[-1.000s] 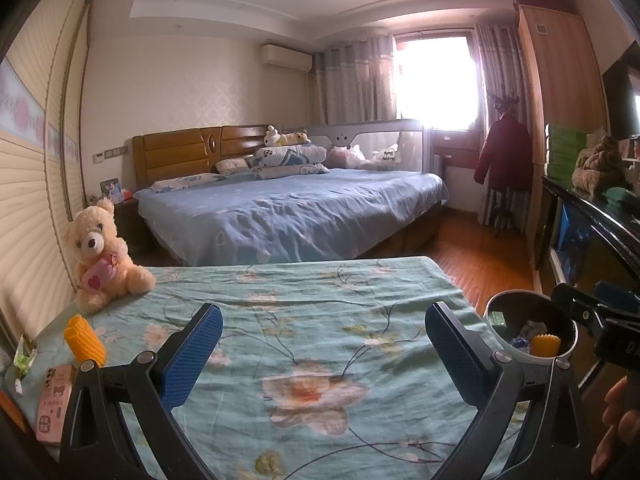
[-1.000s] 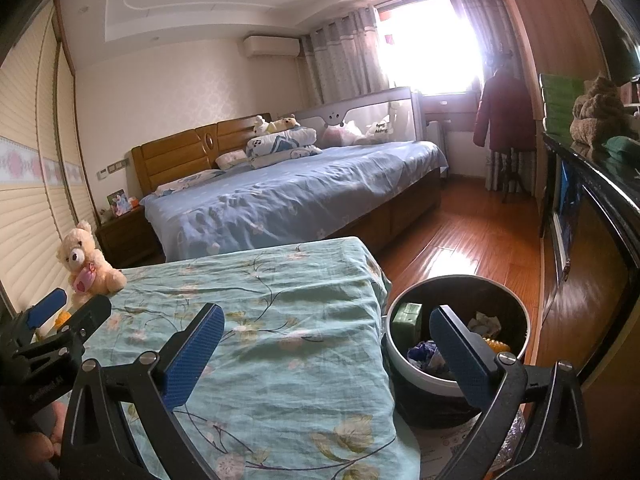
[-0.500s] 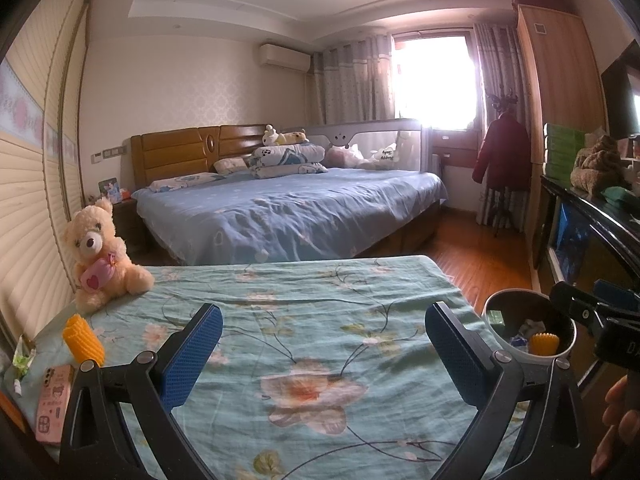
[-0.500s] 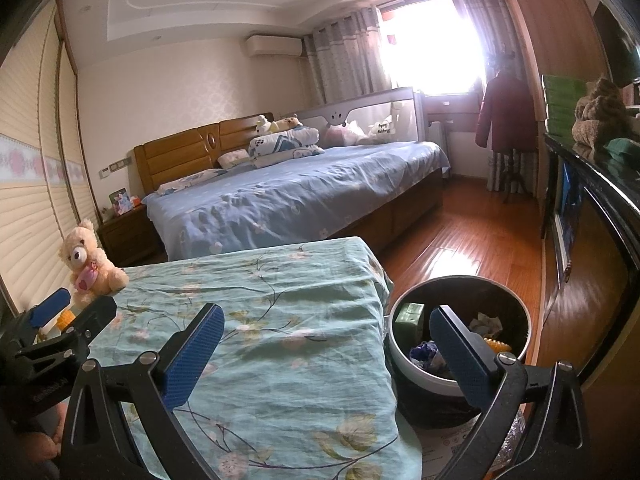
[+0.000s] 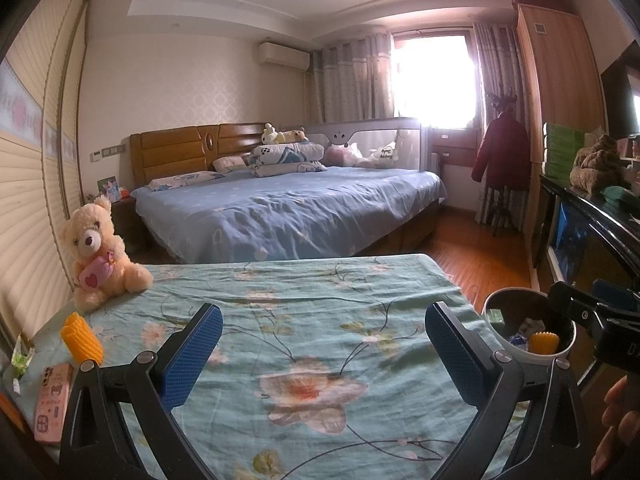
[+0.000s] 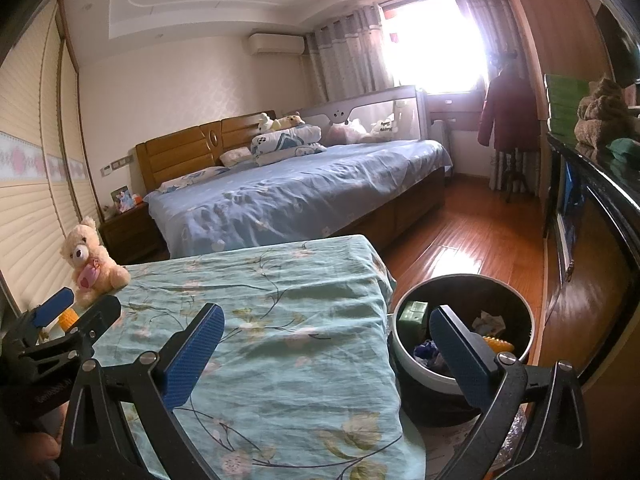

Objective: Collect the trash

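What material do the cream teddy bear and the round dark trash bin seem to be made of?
Cream teddy bear: soft plush fabric, judging by its fuzzy, matte pile. Round dark trash bin: probably smooth plastic or metal; its pale rim looks glossy, but the pictures leave the material open.

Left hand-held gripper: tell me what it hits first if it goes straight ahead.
The left hand-held gripper, jaws open and empty, points over the floral sheet. Pushed straight on, it would probably meet that sheet first; nothing lies between, though depth is unclear.
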`<state>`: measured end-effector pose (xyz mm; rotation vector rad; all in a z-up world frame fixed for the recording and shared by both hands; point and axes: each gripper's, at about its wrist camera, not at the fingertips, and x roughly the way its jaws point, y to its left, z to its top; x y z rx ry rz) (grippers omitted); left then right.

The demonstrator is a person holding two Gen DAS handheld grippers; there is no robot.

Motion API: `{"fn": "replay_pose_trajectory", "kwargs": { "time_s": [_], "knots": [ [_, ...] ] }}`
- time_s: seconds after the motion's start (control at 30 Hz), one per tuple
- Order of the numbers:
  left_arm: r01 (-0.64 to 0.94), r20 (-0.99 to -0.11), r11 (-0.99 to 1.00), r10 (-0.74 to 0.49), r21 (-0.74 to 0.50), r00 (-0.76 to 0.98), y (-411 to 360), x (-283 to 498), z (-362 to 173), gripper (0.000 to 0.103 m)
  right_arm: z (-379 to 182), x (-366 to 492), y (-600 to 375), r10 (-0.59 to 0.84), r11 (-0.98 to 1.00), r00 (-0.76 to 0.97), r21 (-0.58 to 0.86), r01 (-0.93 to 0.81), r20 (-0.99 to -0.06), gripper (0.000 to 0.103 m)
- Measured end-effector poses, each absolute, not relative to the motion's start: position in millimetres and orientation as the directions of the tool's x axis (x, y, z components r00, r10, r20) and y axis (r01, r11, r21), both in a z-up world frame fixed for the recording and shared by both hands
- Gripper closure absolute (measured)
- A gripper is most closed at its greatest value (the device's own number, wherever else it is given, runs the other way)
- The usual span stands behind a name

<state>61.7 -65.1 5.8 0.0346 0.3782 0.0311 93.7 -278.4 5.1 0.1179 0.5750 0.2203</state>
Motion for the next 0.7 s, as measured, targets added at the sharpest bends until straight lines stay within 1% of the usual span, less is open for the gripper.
{"fn": "replay_pose_trajectory", "kwargs": {
  "time_s": [0.7],
  "knots": [
    [-0.023,-0.37,0.999,0.036,0.04,0.928,-64.5,62.4,5.7,0.001,1.9,94.8,-275.6,0.242,0.969,0.81,0.177,-0.173,-0.535,0.0]
  ]
}}
